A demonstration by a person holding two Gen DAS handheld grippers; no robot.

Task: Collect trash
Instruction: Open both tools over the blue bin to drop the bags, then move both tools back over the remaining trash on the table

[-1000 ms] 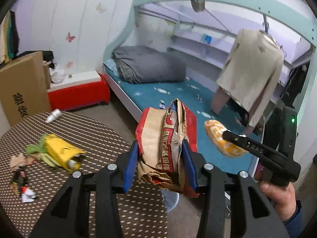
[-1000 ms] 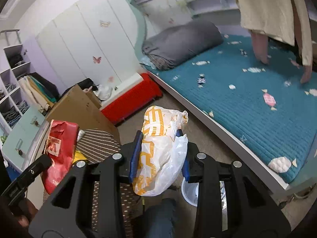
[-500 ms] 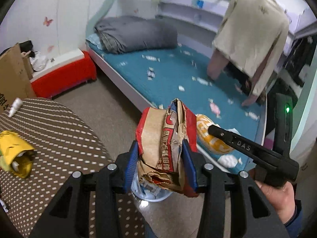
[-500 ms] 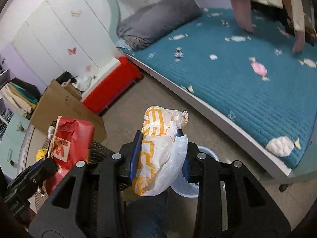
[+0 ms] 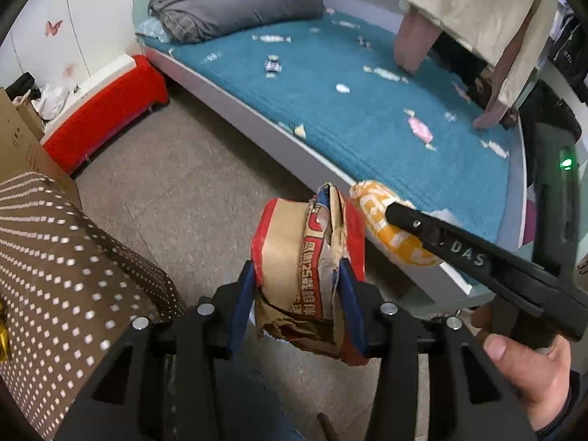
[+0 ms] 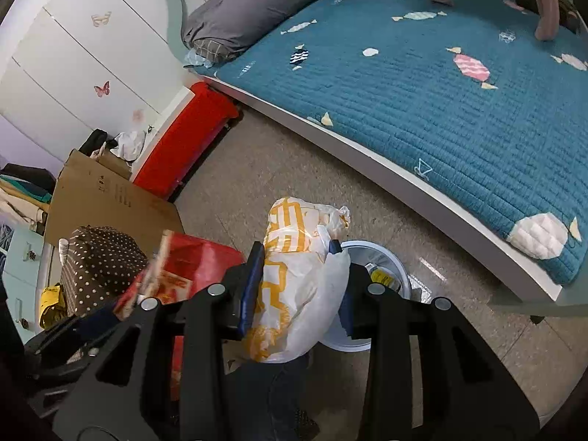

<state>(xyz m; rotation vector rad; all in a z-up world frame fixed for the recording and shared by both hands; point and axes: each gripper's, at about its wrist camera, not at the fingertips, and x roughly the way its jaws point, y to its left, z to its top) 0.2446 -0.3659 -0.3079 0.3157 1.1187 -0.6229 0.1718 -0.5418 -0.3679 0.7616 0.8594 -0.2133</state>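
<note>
My left gripper [image 5: 296, 272] is shut on a crumpled red and brown paper bag [image 5: 290, 242], held above the floor beside the table edge. In the right wrist view the same red bag [image 6: 198, 261] shows at the lower left. My right gripper [image 6: 296, 253] is shut on a white and orange plastic bag [image 6: 290, 286], which bulges out above and below the pads. A white trash bin [image 6: 386, 268] stands on the floor just behind and right of that bag, partly hidden by it. The left wrist view shows the right gripper [image 5: 389, 213] from the side, with the plastic bag [image 5: 375, 198].
A bed with a teal quilt [image 6: 441, 92] runs along the far side, close to the bin. The round table with a brown dotted cloth [image 5: 55, 257] is at the left. A red bench [image 5: 110, 110] and a cardboard box [image 6: 103, 198] stand beyond it. A hand [image 5: 533, 367] holds the right gripper.
Both grippers have sunk and tipped toward the floor, each keeping its bag. The table has slid off to the left, and the trash bin has come into view behind the plastic bag.
</note>
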